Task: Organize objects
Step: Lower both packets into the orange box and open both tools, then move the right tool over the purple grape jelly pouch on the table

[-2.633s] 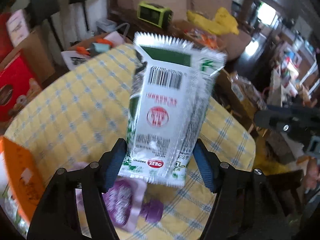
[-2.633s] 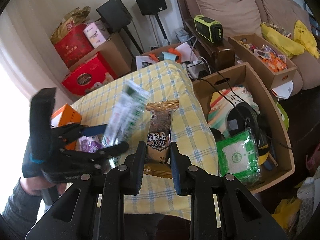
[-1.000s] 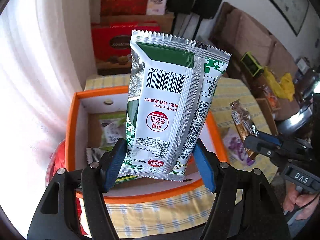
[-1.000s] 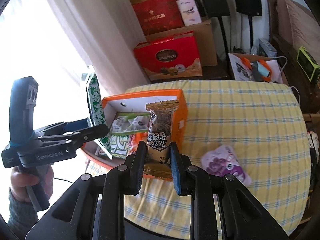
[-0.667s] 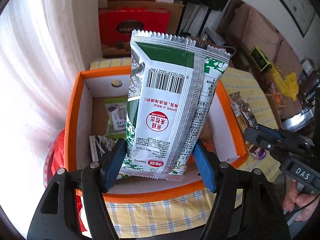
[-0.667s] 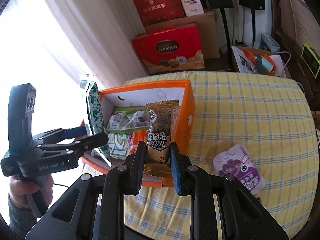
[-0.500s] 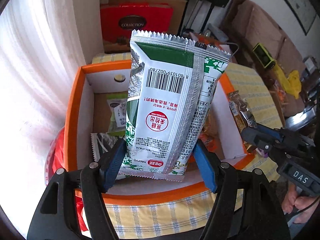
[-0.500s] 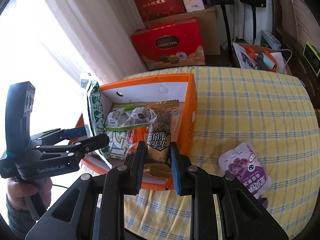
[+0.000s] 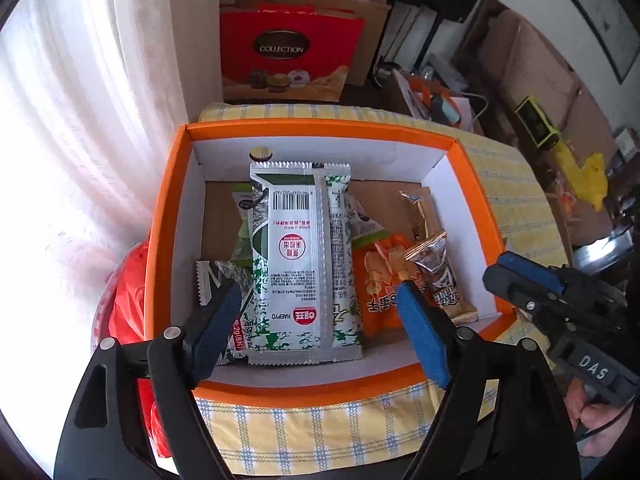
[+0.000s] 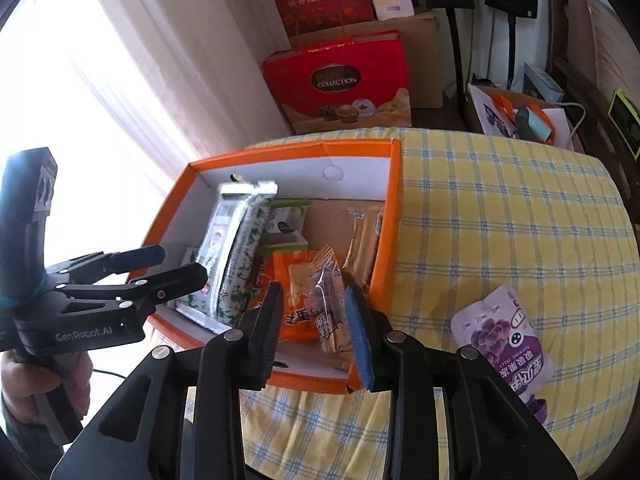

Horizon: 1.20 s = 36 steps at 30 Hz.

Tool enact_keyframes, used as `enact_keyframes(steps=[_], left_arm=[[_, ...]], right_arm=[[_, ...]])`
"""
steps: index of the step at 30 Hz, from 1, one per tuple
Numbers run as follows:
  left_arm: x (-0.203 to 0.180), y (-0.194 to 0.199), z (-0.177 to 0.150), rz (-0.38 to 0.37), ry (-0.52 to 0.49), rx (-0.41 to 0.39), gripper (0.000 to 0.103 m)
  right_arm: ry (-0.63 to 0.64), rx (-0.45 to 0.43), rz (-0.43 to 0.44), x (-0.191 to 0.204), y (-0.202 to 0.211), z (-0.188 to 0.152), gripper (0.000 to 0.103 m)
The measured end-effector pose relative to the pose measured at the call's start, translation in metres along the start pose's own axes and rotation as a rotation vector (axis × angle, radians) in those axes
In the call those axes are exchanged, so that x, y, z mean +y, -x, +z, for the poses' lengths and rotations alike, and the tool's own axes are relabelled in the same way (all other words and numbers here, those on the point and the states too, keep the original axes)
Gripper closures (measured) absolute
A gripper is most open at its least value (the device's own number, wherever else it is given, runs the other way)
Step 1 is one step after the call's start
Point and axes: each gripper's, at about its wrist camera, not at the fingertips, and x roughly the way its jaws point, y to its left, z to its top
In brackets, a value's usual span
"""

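An orange box (image 9: 160,240) with white inner walls stands on the yellow checked table. The green and silver snack packet (image 9: 300,264) lies inside it, also in the right wrist view (image 10: 232,252). The brown snack bar (image 9: 438,280) lies in the box too, on an orange packet (image 10: 296,300); it also shows in the right wrist view (image 10: 330,316). My left gripper (image 9: 316,332) is open and empty above the box's near edge. My right gripper (image 10: 316,336) is open and empty above the box's near right corner. A purple grape pouch (image 10: 504,340) lies on the table to the right.
Several other snack packets lie in the box. A red gift bag (image 10: 344,84) and cardboard boxes stand behind the table. A white curtain (image 9: 80,120) hangs at the left. A red plastic bag (image 9: 124,308) sits left of the box.
Both grippers have opened and let go. The green packet and the brown bar have dropped into the orange box.
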Motion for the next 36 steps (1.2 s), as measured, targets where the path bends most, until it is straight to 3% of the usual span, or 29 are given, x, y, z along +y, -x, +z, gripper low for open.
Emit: enact_keyframes(steps=[2, 5, 8, 10, 18, 32, 36], left_arm=[[-0.002, 0.001, 0.000, -0.005, -0.003, -0.002, 0.021], [-0.007, 0.004, -0.001, -0.019, -0.002, -0.017, 0.014], [-0.012, 0.007, -0.002, -0.017, -0.009, -0.029, 0.013], [-0.017, 0.009, -0.003, -0.012, -0.020, -0.032, 0.013], [-0.035, 0.020, -0.007, -0.052, -0.035, -0.061, 0.005], [-0.094, 0.023, -0.021, -0.163, -0.129, -0.062, 0.000], [-0.111, 0.025, -0.024, -0.183, -0.153, -0.065, 0.000]], right_arm=[[-0.006, -0.012, 0.000, -0.002, 0.007, 0.001, 0.069], [-0.011, -0.033, -0.008, -0.006, 0.020, 0.003, 0.057], [-0.010, -0.051, -0.026, -0.011, 0.032, 0.005, 0.053], [-0.013, -0.065, -0.045, -0.016, 0.040, 0.007, 0.041], [-0.042, -0.093, -0.090, -0.043, 0.063, 0.006, 0.026], [-0.100, -0.095, -0.173, -0.099, 0.090, -0.021, 0.021], [-0.110, -0.088, -0.196, -0.112, 0.093, -0.031, 0.014]])
